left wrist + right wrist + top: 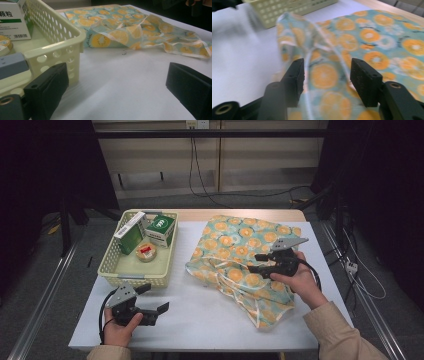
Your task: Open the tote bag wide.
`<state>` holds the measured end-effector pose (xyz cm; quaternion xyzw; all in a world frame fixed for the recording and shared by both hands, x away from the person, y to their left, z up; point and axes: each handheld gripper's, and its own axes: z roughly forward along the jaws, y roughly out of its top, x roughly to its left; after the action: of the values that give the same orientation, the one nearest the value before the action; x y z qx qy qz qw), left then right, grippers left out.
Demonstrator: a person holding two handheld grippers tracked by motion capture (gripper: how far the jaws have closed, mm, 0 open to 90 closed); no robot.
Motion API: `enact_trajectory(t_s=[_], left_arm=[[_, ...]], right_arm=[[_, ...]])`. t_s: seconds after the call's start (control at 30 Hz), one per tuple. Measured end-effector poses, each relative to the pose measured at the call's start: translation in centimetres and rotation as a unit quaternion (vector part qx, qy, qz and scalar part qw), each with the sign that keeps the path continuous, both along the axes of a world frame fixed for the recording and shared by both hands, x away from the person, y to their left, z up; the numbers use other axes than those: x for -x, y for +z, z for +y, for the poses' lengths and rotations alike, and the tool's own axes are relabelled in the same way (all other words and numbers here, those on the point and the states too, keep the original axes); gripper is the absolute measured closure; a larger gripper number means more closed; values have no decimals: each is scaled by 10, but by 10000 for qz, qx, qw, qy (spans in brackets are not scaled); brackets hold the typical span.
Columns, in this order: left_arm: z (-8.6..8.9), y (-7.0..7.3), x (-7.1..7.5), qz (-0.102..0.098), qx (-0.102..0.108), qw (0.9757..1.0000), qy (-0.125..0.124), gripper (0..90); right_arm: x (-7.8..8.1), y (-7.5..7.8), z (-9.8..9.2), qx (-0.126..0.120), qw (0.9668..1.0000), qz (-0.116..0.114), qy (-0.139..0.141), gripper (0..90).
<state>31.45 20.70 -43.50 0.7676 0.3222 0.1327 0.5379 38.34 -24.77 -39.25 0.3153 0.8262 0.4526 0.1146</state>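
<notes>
Bag (240, 255), teal plastic printed with orange slices, lying crumpled on the right half of the white table (200, 315), its mouth not yet spread and nothing visibly inside. Rumpled white-edged folds toward the near left corner, smoother toward the far side.

Right over those folds, right gripper (255, 262), held in the person's right hand, jaws about half apart. From the right gripper view, 1 raised fold with its white edging (312, 52) running up between the 2 black jaws, pads not pressing on it, so no grip yet.

Just left of the bag, apart from it, cream perforated basket (134, 279), holding 2 green-and-white boxes (161, 229) at the far end and 1 small round tin (146, 251) in front of them. All 3 inside, none lifted.

Nearer the table's front edge, left gripper (154, 298), low beside the basket's near corner (57, 32), jaws wide, nothing between them but bare tabletop.

Judging by the layout: early going. Looks like bag handling first, getting hold of an edge and opening it up. Everything after that, basket contents included, not begun.
</notes>
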Motion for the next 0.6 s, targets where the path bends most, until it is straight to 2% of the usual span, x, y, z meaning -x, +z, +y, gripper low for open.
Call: enact_trajectory(t_s=[0.07, 0.13, 0.17, 0.23, 0.3, 0.33, 0.4, 0.47, 0.53, 0.6], left_arm=[[0, 0, 0, -2, -3, 10000, -7, 44], [-1, 0, 0, -5, -13, 10000, -9, 44], [-1, 0, 0, -3, 0, 10000, -9, 44], [-2, 0, 0, -6, -10, 10000, -22, 44], [-2, 0, 0, -7, -30, 10000, -49, 44], [-2, 0, 0, -10, -22, 10000, -55, 44], [-2, 0, -1, 1, -12, 10000, -32, 44], [-2, 0, -1, 7, -15, 10000, -47, 44], [-2, 0, -1, -1, -33, 10000, -66, 44], [-3, 0, -1, -9, -56, 9999, -83, 44]], right_arm=[[10, -5, 9, -152, 9996, 87, 225, 581], [17, -14, 20, -256, 9983, 270, 439, 613], [19, -19, 27, -206, 9976, 348, 563, 624], [23, -28, 40, 99, 9962, 415, 762, 616], [26, -36, 51, 67, 9934, 593, 983, 619], [29, -39, 56, 161, 9923, 621, 1058, 613], [32, -45, 64, 432, 9913, 507, 1132, 609], [32, -53, 67, 496, 9909, 611, 1094, 626], [31, -60, 69, 689, 9895, 674, 1074, 649], [29, -62, 68, 669, 9908, 604, 1011, 685]])
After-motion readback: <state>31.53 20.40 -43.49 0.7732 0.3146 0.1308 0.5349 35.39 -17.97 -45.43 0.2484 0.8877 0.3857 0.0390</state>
